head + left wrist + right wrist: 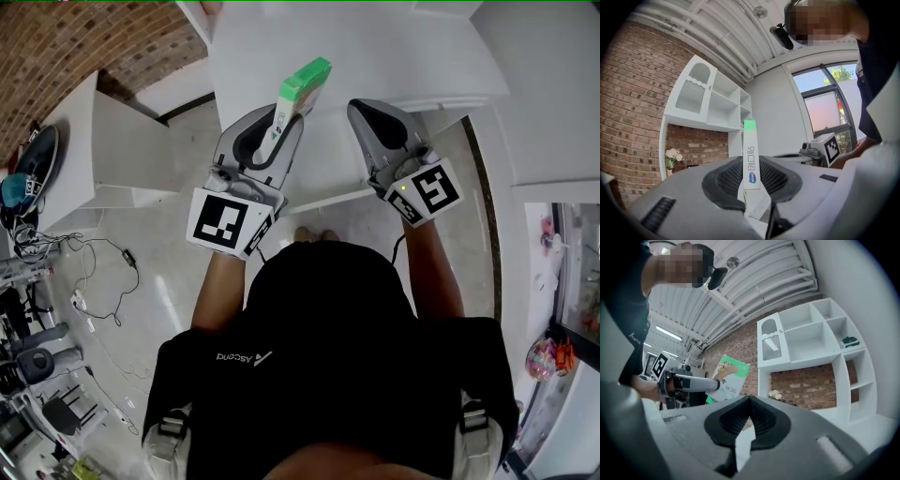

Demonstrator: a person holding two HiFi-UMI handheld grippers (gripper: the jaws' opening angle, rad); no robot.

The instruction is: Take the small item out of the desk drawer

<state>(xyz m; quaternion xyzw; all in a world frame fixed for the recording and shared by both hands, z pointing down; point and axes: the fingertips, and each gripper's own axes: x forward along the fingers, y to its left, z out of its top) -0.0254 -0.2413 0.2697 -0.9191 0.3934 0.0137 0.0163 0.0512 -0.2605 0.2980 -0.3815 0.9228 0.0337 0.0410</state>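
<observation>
Now holds a small green and white box [305,82] in the left gripper [284,120], with both jaws pressed on the flat sides of its lower end. Has it raised in the air, green end pointing far, over the near part of the white bench [375,47] and not touching it. Stands almost upright between the jaws when looked at along the left gripper, thin edge toward the camera. Has the right gripper [364,108] just to the right of the left one, apart from the box, jaws closed together at the tips and with nothing between them. Points both grippers to the far side. Faces, farther away, a white shelf unit [811,338] against a brick wall [628,117], with a small bunch of white flowers [671,155] low at its left
</observation>
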